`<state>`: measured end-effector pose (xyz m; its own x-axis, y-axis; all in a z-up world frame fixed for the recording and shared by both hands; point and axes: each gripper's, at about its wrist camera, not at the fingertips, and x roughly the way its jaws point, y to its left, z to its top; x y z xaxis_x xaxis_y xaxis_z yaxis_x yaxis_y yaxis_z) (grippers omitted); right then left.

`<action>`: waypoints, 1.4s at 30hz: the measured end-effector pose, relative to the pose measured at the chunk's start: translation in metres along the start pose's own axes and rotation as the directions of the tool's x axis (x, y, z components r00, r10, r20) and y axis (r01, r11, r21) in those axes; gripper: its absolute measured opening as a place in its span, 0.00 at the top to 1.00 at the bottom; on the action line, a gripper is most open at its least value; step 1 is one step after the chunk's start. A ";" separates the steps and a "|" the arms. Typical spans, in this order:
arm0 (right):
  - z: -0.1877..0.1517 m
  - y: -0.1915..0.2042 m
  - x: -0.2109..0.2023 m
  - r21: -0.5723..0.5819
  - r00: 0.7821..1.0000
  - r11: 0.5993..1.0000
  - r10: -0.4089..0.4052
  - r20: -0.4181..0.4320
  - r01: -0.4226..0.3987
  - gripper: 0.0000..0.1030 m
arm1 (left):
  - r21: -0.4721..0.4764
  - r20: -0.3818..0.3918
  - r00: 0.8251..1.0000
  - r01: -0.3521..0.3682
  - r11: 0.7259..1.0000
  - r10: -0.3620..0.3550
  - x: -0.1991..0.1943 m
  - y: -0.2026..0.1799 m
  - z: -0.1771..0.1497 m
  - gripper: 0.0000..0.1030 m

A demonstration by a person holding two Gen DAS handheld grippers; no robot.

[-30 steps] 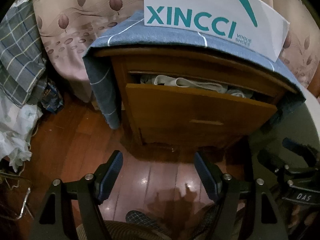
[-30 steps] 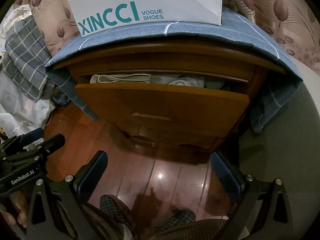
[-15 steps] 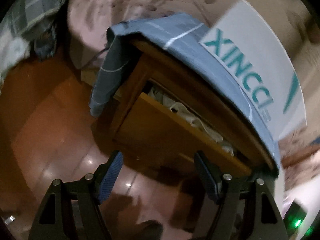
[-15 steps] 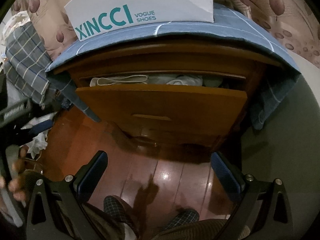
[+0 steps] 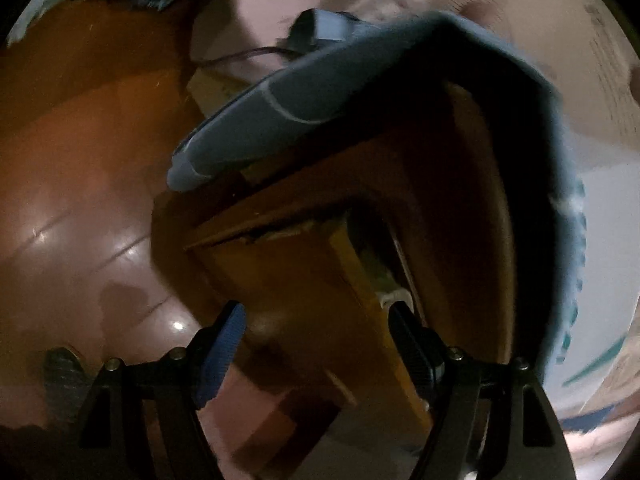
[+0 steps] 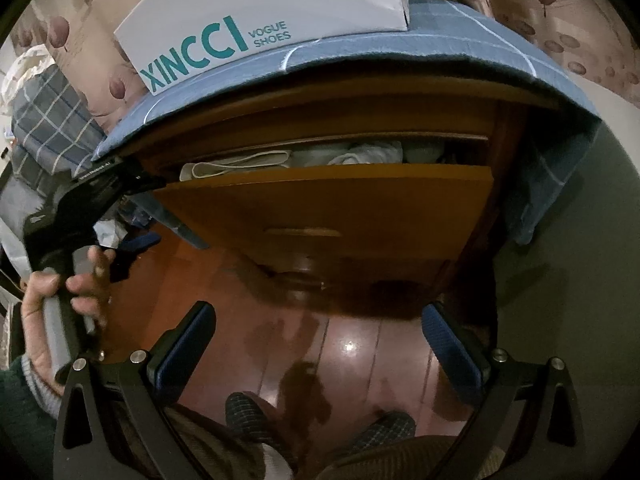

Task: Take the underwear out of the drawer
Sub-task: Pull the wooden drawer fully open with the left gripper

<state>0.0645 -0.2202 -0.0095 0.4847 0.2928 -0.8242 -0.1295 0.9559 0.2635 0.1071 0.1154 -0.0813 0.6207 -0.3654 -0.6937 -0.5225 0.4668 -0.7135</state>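
Observation:
A wooden nightstand's drawer [image 6: 324,204] stands part open, with folded pale underwear [image 6: 236,162] and a rolled white piece [image 6: 368,154] showing above its front panel. My left gripper [image 5: 316,344] is open and rolled sideways, right at the drawer's left corner [image 5: 352,272]; a strip of pale cloth [image 5: 390,294] shows by its right finger. In the right wrist view the left gripper [image 6: 136,176] reaches the drawer's left end, held by a hand. My right gripper [image 6: 320,340] is open and empty, low over the floor in front of the drawer.
A blue checked cloth [image 6: 460,32] covers the nightstand top, with a white XINCCI shoe box [image 6: 260,12] on it. Plaid fabric [image 6: 44,120] is piled at the left. Glossy wooden floor [image 6: 348,344] lies below, with the person's slippered feet [image 6: 248,412]. A leaf-print curtain hangs behind.
My left gripper has swung in close to the drawer's left corner and rolled sideways. My right gripper has moved a little closer to the drawer.

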 end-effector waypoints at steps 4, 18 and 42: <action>0.000 0.001 0.001 0.000 1.000 1.000 0.009 -0.005 -0.009 0.01 | -0.028 -0.001 1.000 0.021 0.999 -0.021 0.005 0.003 0.006 0.26; 0.001 -0.001 0.004 0.022 0.999 0.999 0.028 -0.021 -0.027 0.01 | -0.199 0.034 0.999 -0.008 0.980 0.015 0.031 0.022 0.009 0.07; 0.002 -0.007 0.004 0.036 1.000 0.999 0.008 -0.011 -0.008 0.01 | -0.103 -0.117 0.975 -0.202 0.974 0.190 0.042 0.034 0.014 0.00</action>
<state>0.0689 -0.2254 -0.0134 0.4740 0.3007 -0.8276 -0.1019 0.9523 0.2877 0.1233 0.1269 -0.1335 0.4375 -0.3620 -0.8231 -0.6945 0.4454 -0.5650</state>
